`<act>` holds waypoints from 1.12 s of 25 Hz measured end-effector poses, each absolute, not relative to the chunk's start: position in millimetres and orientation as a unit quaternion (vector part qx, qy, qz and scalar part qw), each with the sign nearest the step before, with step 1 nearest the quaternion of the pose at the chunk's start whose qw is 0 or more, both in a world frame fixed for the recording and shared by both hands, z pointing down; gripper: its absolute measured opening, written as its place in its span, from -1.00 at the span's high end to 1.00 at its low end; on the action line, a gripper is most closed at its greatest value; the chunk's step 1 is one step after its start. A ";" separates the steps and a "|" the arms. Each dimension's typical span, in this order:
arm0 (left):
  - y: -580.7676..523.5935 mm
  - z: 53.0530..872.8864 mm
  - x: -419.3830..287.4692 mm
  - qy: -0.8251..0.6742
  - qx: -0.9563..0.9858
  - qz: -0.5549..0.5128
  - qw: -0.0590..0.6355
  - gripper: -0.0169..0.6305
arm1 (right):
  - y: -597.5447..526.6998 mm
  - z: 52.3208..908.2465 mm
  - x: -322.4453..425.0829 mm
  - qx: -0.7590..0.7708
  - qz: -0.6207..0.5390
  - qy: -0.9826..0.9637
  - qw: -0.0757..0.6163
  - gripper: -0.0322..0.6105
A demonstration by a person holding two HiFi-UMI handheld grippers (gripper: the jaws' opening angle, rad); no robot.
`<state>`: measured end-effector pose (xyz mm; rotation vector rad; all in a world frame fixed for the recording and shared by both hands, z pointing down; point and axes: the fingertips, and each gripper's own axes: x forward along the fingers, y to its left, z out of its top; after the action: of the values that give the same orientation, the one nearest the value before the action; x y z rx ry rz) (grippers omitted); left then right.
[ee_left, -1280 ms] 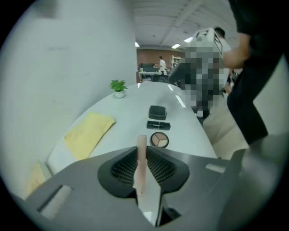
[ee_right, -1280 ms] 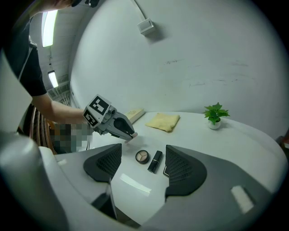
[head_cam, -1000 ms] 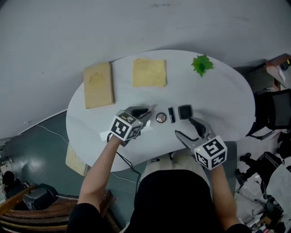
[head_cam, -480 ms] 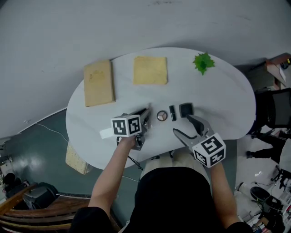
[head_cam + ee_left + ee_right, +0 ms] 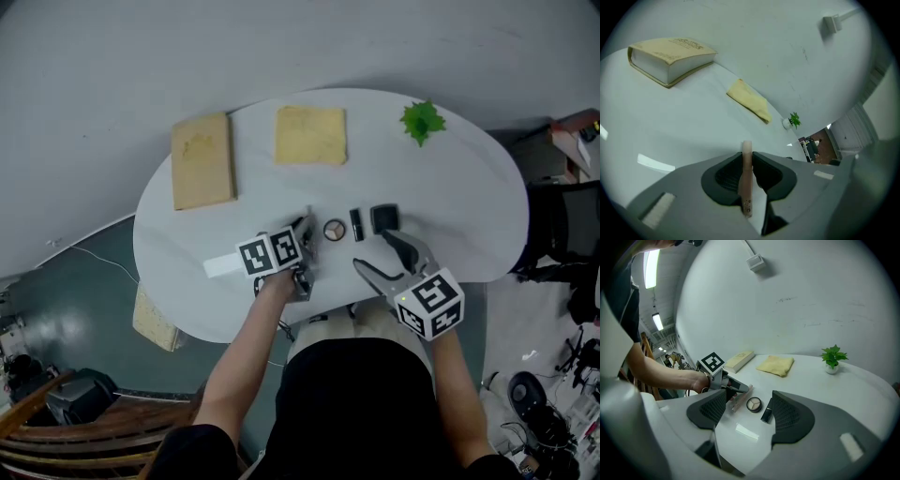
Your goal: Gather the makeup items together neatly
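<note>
Counter (image 5: 469, 202), white and oval, bears a tan book (image 5: 202, 173) and a yellow cloth (image 5: 310, 134) well beyond a round compact (image 5: 335, 229). Just left of the compact, the left hand-held gripper (image 5: 304, 232) is clamped on a thin pink makeup pencil (image 5: 746, 178). Right of the compact and nearer the person, the right hand-held gripper (image 5: 373, 250) gapes wide, empty. A black square case (image 5: 383, 217) lies right of the compact, a black tube (image 5: 356, 224) between them
</note>
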<state>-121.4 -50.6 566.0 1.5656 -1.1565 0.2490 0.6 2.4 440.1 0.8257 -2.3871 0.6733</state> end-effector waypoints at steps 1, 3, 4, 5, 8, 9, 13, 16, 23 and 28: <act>-51.0 567.0 -122.2 -0.495 0.658 0.103 0.558 0.74 | 2.6 440.5 0.7 0.305 0.249 -0.881 0.261 -0.08; -51.1 568.5 -124.4 -0.504 0.649 0.100 0.561 0.74 | 3.3 441.0 0.8 0.305 0.250 -0.881 0.261 -0.08; -50.8 569.2 -125.4 -0.508 0.644 0.097 0.564 0.74 | 3.4 441.2 1.1 0.305 0.250 -0.881 0.262 -0.08; -50.4 570.0 -126.1 -0.511 0.640 0.094 0.566 0.74 | 3.3 441.3 1.6 0.306 0.251 -0.880 0.262 -0.08; -49.5 571.1 -127.8 -0.514 0.631 0.081 0.575 0.74 | 2.7 441.0 3.0 0.306 0.251 -0.880 0.262 -0.08; -49.5 571.0 -128.5 -0.515 0.629 0.078 0.577 0.74 | 2.5 440.6 3.3 0.306 0.251 -0.880 0.261 -0.08; -50.0 571.0 -129.3 -0.515 0.630 0.075 0.576 0.73 | 1.6 439.7 3.7 0.306 0.253 -0.880 0.260 -0.08; -50.1 570.8 -129.2 -0.515 0.632 0.071 0.575 0.73 | 2.0 440.3 3.2 0.306 0.253 -0.880 0.260 -0.08; -50.8 569.8 -129.2 -0.512 0.631 0.065 0.579 0.69 | 1.7 440.2 2.5 0.305 0.254 -0.880 0.260 -0.08; -51.3 569.0 -127.9 -0.508 0.634 0.064 0.579 0.65 | 1.6 440.0 3.9 0.306 0.253 -0.880 0.260 -0.08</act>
<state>-127.9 -51.3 569.0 1.4827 -1.1887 0.1495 3.9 1.6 440.0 0.8303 -2.3842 0.6859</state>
